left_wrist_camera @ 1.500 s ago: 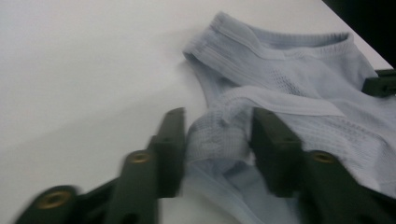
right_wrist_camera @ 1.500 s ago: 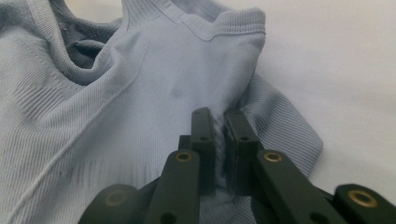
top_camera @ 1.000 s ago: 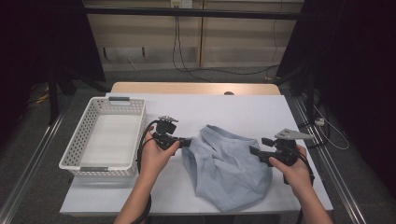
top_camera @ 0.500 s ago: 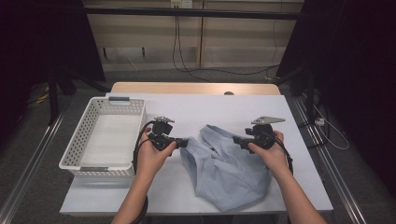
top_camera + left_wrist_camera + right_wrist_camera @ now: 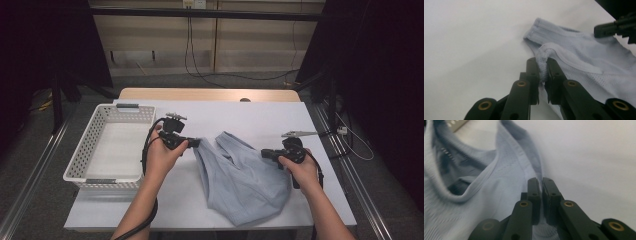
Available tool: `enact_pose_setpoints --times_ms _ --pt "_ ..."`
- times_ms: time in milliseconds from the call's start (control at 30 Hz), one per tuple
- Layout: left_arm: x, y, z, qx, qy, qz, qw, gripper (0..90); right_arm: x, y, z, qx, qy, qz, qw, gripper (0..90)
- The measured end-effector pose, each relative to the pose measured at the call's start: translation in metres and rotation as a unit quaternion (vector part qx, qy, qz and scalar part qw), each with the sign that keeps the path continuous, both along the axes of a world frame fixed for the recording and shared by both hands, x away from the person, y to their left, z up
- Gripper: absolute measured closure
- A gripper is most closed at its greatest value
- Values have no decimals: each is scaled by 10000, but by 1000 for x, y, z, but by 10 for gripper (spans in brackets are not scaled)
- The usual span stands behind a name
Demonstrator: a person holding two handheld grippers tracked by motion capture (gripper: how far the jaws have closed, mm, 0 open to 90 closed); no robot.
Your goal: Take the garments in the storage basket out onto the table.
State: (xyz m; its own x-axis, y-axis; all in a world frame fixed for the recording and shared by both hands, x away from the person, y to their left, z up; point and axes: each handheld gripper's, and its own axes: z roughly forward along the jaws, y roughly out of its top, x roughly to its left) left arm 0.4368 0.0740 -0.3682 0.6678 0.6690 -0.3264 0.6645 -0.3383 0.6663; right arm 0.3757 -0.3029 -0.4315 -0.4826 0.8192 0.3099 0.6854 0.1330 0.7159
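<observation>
The pale blue garment lay right of the white basket; the left gripper pinched its rolled edge, the right gripper clamped its opposite edge

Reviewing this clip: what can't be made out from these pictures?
- What kind of garment this is: it lies bunched in the high view.
- Whether the right gripper pinches cloth: right gripper view, jaws nearly together, the gap too dark.
- The basket floor near its front wall: high view, that wall hides it.

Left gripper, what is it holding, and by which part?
The left gripper is shut on the light blue garment, pinching a bunched bit of its ribbed edge at the garment's left side.
</observation>
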Motion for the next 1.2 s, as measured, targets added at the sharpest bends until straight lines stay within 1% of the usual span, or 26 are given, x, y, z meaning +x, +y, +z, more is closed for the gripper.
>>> enact_pose_setpoints --times_ms 100,133,167,200,233,300,333,367,400,433,467,500,533,567,600,633,667,733,800,933,1000,1100,1200 --pt "8 -1 8 -3 -77 72 9999 827 -9 -4 -2 163 -17 60 9998 858" --pt "10 -1 9 -7 -79 82 9999 828 -12 -5 -2 211 14 63 9998 859" --pt "13 -2 9 28 -85 83 9999 828 -16 -7 -3 316 48 82 9995 861" --pt "14 -3 8 40 -66 89 9999 828 -20 -9 -4 427 70 111 9990 862" --pt "16 -4 7 44 -21 89 9999 828 -25 -10 -4 472 72 142 9988 862" --pt "17 -7 2 -4 77 88 9999 828 -32 -13 -5 486 18 159 9987 859" --pt "17 -9 0 0 118 70 9999 828 -35 -14 -5 457 -30 125 9989 846" --pt "17 -10 -2 -8 154 69 9999 828 -37 -15 -5 324 -129 71 9994 813" --pt "17 -12 -4 2 170 53 9998 828 -38 -14 -3 93 -286 72 9995 763" --pt "17 -13 -6 -19 197 39 9998 827 -37 -14 0 -91 -434 99 9990 671" --pt "16 -14 -7 -45 211 29 9998 828 -36 -13 2 -159 -519 79 9985 621" --pt "16 -15 -8 -41 226 2 9997 827 -34 -12 6 -145 -519 32 9985 588" --pt "15 -15 -9 -62 238 -10 9997 826 -31 -12 9 -163 -582 11 9982 540" --pt "14 -16 -10 -38 237 -26 9997 826 -28 -10 12 -193 -612 -52 9979 480" --pt "13 -16 -10 -34 235 -30 9997 826 -25 -9 15 -249 -624 -135 9976 450" --pt "13 -16 -11 -35 251 -29 9997 826 -21 -8 18 -276 -623 -127 9976 455" --pt "12 -16 -12 -11 246 -54 9997 826 -16 -7 19 -271 -640 -138 9975 441" --pt "10 -16 -13 -27 233 -62 9997 826 -8 -2 22 -360 -650 -225 9970 353" --pt "9 -15 -14 -10 250 -90 9996 825 0 5 24 -417 -621 -196 9970 340" --pt "9 -12 -14 4 270 -63 9996 825 16 21 29 -513 -662 -197 9963 293" --pt "8 -11 -14 -9 277 -54 9996 825 23 30 31 -461 -647 -152 9967 294" --pt "7 -10 -15 -25 268 -44 9996 824 36 44 32 -548 -594 -45 9967 291" --pt "5 -9 -16 -12 260 -37 9997 824 49 54 28 -622 -533 -17 9966 306"
